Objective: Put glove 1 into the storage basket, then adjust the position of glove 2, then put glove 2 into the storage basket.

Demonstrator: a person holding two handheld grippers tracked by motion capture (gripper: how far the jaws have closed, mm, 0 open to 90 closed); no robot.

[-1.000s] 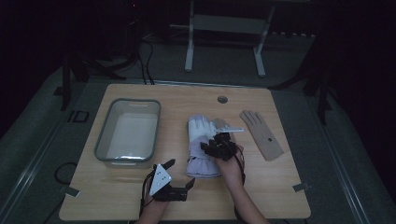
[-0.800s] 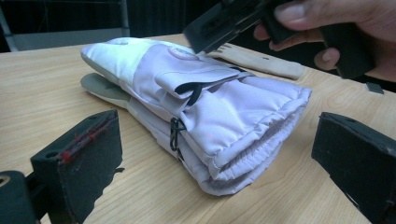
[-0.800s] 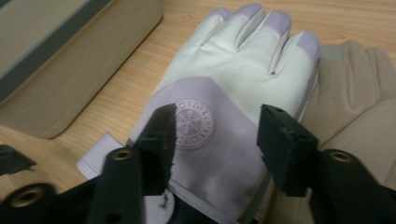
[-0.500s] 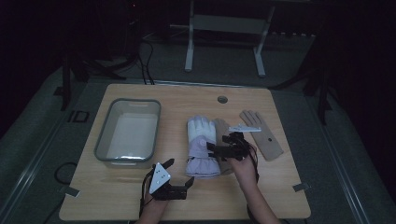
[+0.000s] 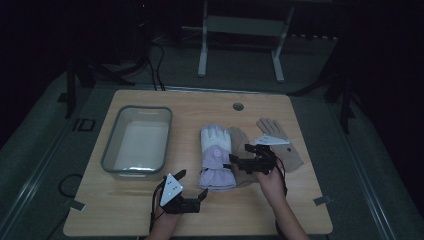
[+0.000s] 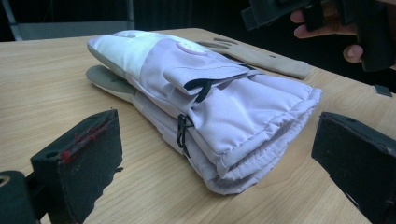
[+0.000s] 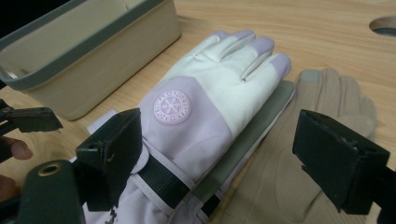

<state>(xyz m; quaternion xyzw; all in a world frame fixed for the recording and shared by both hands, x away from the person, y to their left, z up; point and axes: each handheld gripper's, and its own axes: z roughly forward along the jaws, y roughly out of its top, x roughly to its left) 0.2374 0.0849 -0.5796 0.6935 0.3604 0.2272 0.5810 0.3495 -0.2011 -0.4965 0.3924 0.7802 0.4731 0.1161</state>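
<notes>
Right gripper jaws just opened, spread wide, nothing between, drawn rightward off lilac gloves mid-table. Stack apparently released. Left gripper spread, near front edge.

Lilac ski glove with white back panel and a round pale-pink patterned badge, black strap; olive-grey glove beneath; two tan gloves, perhaps beige; cream bin rimmed grey-green; light wood-grain counter; black fingers.
</notes>
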